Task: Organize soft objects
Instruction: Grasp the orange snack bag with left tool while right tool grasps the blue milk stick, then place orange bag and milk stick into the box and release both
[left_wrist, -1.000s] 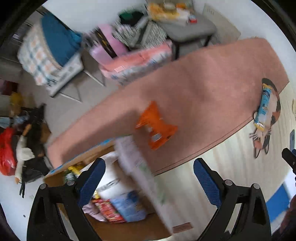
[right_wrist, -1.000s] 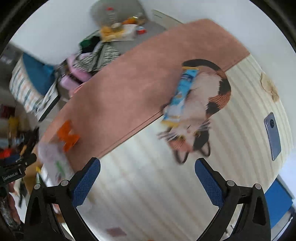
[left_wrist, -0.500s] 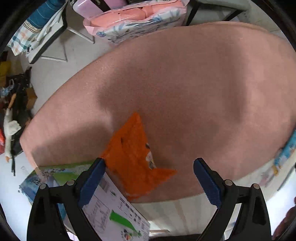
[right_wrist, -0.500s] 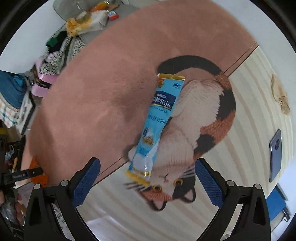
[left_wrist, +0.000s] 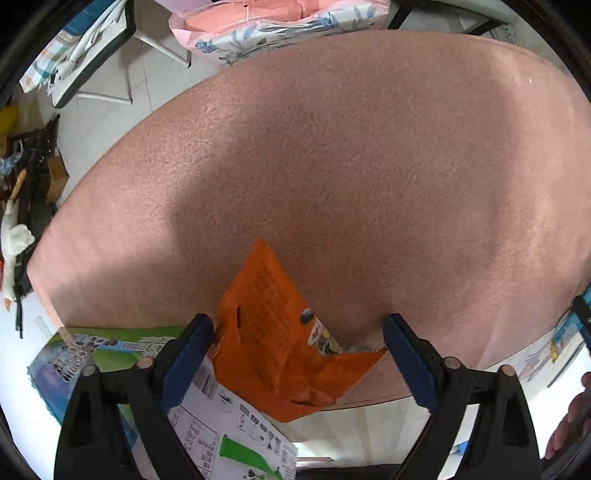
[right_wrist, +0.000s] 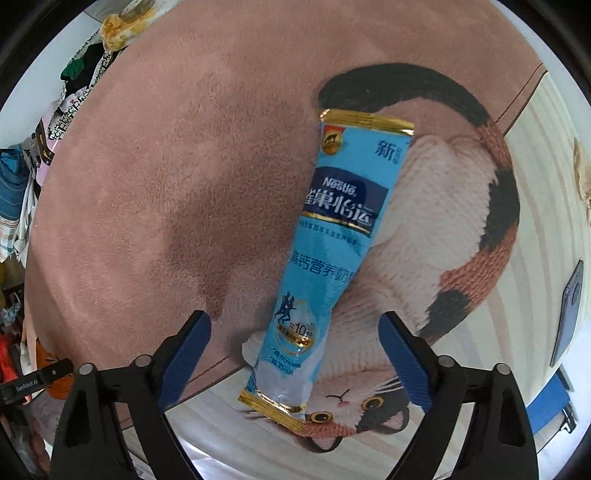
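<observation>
Pink plush rug under orange packet, blue sachet, cluttered floor beyond.

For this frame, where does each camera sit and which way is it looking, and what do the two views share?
Left wrist: on the left gripper, looking down along its open fingers at an orange packet on the pink rug; printed box below; a hand at right edge.
Right wrist: on the right gripper, looking down past open fingers at a blue Nestle sachet lying over the rug's cat picture.
Shared: the pink rug; the orange packet appears at the right view's far left.
</observation>
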